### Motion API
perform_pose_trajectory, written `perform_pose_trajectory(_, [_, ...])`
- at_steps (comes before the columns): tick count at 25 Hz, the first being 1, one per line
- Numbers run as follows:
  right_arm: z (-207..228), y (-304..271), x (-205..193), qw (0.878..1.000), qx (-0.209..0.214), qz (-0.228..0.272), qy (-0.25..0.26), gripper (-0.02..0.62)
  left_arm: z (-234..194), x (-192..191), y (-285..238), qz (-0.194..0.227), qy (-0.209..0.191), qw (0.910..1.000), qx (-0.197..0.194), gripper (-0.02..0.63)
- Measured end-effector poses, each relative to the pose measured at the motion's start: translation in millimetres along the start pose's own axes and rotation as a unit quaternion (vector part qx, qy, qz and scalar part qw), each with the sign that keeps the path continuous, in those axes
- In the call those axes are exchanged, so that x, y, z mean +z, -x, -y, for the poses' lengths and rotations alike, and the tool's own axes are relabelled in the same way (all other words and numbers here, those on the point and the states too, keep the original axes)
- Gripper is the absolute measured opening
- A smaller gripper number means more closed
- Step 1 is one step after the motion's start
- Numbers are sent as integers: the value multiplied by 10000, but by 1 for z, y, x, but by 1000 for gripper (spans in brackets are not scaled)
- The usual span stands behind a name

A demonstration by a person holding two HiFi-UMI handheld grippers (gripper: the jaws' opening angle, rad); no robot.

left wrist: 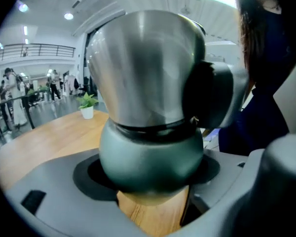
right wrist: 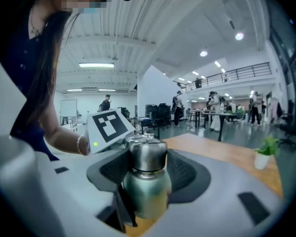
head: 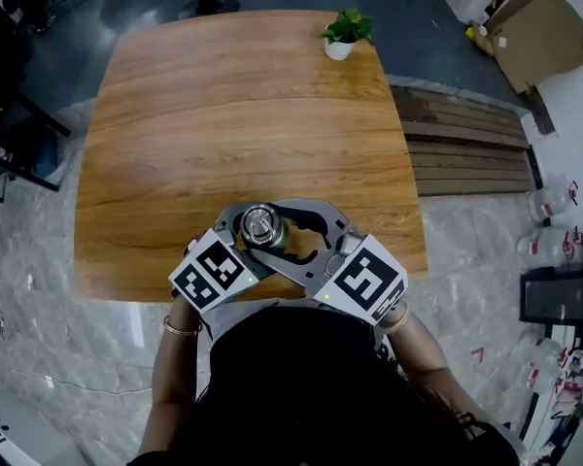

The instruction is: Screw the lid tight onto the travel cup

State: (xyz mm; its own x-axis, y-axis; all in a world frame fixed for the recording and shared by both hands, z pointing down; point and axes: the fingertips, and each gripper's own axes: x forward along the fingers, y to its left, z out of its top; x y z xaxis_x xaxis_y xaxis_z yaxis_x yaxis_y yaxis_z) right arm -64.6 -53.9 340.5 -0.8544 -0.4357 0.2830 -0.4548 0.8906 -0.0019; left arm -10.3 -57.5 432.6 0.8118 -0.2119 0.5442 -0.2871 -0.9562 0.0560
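The travel cup (head: pixel 262 226) stands upright near the table's front edge, a dark green body (left wrist: pixel 150 157) under a steel lid (left wrist: pixel 143 63). My left gripper (head: pixel 252 233) is shut on the green body, which fills the left gripper view between its black pads (left wrist: pixel 84 174). From the right, my right gripper (head: pixel 290 223) reaches in and is shut on the lid (right wrist: pixel 147 154) at its jaw tips, with the body (right wrist: pixel 147 194) below. One of its fingertips (left wrist: pixel 209 98) presses against the lid's side. The left gripper's marker cube (right wrist: pixel 107 125) shows just behind the cup.
The wooden table (head: pixel 243 115) stretches away from the cup. A small potted plant (head: pixel 345 32) stands at its far right corner. A slatted wooden bench (head: pixel 466 144) lies off the table's right side, and cardboard boxes (head: pixel 544 37) beyond it. People stand far off in the hall.
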Motion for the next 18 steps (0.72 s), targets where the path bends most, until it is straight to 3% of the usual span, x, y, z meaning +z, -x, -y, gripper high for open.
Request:
perform_pose_trajectory(3, [5,-1,5,9992,-341,189,88,252,-10,5,2,-10,214,9991,370,400])
perform_pose_trajectory(5, [3,0,10,9993,-174,329,-52,253,-6,8,5,21,190,9994,293,400])
perform_pose_trajectory(8, [-7,5,18,9982,392,382,-241,256,13,13,11,116,-95,9994,-319,400])
perform_pose_trajectory(13, [-22,15,21,9903,1241,354,-520,265,43,19,18,235,-275,9898,-1375,400])
perform_pose_trajectory(15, [-21,16,23,9901,1235,412,-522,264,45,20,17,229,-286,9889,-1443,400])
perform_pose_trajectory(18, [-14,13,25,9959,756,415,-257,262,35,23,15,240,-206,9927,-1162,400])
